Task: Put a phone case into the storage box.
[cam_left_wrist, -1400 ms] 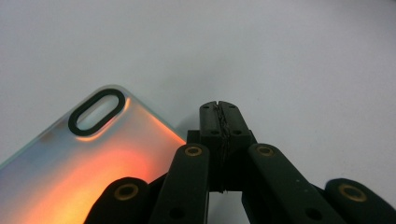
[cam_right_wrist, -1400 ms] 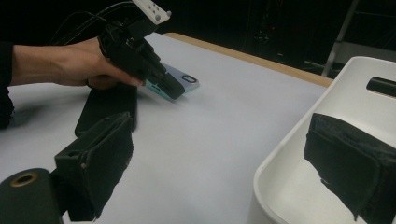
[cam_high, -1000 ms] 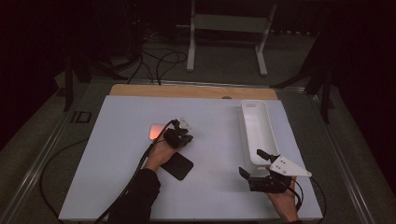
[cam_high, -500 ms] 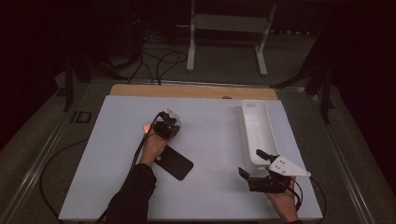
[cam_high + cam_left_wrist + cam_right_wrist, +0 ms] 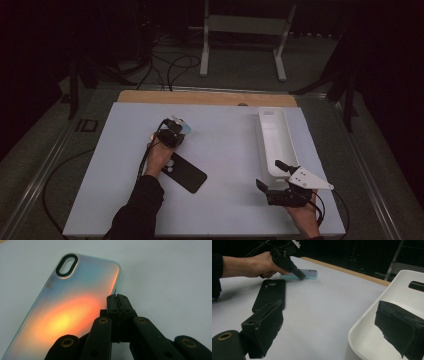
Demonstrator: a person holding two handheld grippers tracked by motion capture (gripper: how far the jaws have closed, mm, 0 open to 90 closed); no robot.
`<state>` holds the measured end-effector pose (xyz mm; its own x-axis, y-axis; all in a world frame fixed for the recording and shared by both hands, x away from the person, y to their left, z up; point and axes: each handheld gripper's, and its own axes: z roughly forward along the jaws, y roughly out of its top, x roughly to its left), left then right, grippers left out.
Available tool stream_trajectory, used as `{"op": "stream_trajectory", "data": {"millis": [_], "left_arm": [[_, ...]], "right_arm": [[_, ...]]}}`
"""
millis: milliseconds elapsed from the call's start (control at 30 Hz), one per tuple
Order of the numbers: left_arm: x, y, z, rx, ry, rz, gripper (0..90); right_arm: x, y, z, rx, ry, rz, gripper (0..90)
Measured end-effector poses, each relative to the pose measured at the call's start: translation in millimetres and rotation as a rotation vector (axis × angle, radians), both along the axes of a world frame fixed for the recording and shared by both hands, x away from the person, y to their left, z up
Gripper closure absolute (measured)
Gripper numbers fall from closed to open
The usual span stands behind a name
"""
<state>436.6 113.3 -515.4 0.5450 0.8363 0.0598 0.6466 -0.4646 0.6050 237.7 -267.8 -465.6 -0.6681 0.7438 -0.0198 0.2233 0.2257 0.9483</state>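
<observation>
An iridescent phone case (image 5: 75,297) lies back up on the white table (image 5: 225,155), and looks teal from the right gripper view (image 5: 308,273). My left gripper (image 5: 117,298) is shut, its tips resting against the case's long edge (image 5: 300,277). In the high view that gripper (image 5: 175,132) sits left of centre with the case (image 5: 184,127) just beyond it. A black phone case (image 5: 189,175) lies flat nearer me, beside the left hand (image 5: 270,293). My right gripper (image 5: 270,176) stands open at the near end of the white tray, nothing between its pads (image 5: 332,315).
A long white tray (image 5: 276,137) stands at the right, its rim (image 5: 372,322) close to my right jaw. A wooden strip (image 5: 205,97) runs along the table's far edge. Cables and a metal stand lie on the floor beyond.
My left hand and its shut gripper have slid left and a little farther away, uncovering more of the black case. The right gripper has stayed put.
</observation>
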Motion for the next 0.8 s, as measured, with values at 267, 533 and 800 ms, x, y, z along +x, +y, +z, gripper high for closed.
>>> {"op": "stream_trajectory", "data": {"millis": [267, 533, 800], "left_arm": [[-13.1, 15.8, 18.5, -0.072, -0.057, -0.034, 84.0], [-55.0, 41.1, 56.5, -0.182, -0.206, -0.054, 54.5], [-123.5, 76.8, 81.1, -0.238, -0.338, -0.037, 20.8]], "right_arm": [[1.1, -0.2, -1.0, 0.000, 0.005, -0.002, 8.1], [0.9, 0.4, 0.5, -0.004, -0.001, -0.001, 8.1], [2.8, 0.4, 2.7, -0.003, -0.006, -0.001, 8.1]]}}
